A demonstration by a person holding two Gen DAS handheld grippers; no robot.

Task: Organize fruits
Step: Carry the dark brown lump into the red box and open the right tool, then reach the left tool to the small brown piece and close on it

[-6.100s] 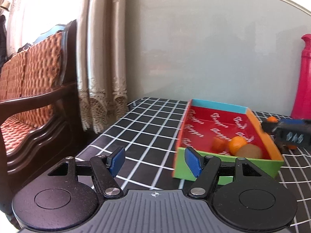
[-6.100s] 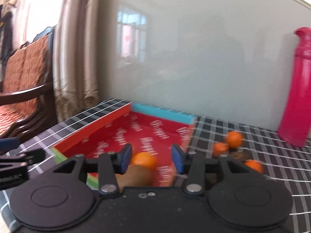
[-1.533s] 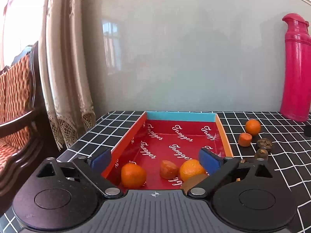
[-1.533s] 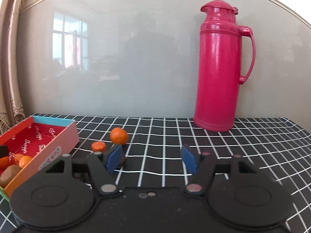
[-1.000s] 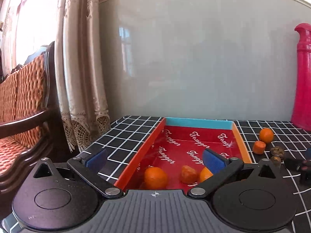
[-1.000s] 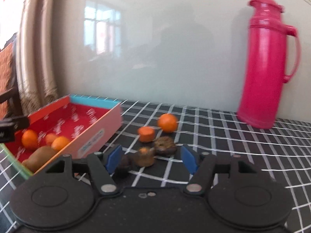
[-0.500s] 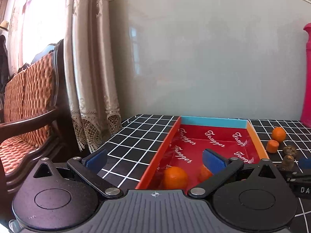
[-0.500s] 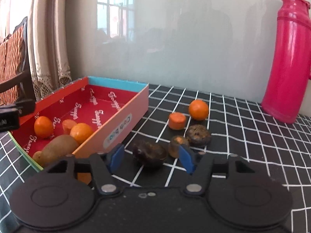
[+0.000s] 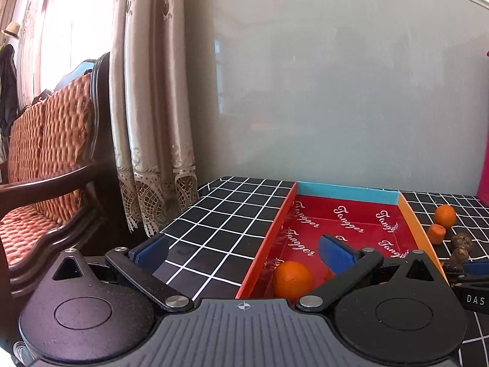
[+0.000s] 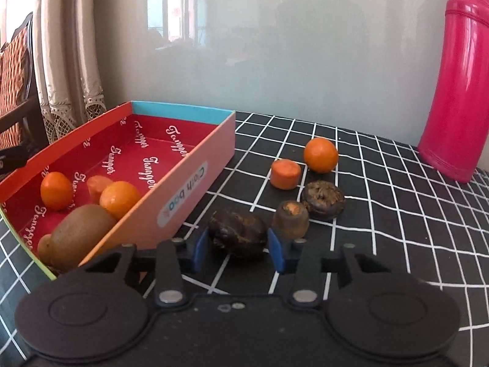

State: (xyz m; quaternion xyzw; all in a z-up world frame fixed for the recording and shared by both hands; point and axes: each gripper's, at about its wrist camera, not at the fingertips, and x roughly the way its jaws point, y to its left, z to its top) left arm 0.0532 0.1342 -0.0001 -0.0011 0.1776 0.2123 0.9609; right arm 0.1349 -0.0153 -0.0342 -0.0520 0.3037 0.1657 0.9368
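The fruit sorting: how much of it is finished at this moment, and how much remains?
Done: two oranges, a kiwi and a carrot piece lie in the red box. In hand: the right tongs have just been closing around a dark fruit; contact is unclear. Left on the table: an orange, another carrot piece and two dark pieces. The left tongs are open, empty.

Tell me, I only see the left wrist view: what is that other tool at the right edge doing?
Observer: The right tool has just been closing its jaws around a dark wrinkled fruit on the table beside the box; the pads look to touch it.
Operator: I see one orange in the box. Anything else?
Observer: A kiwi lies at its near end.
Operator: That pink strip?
Observer: A tall pink flask by the wall.
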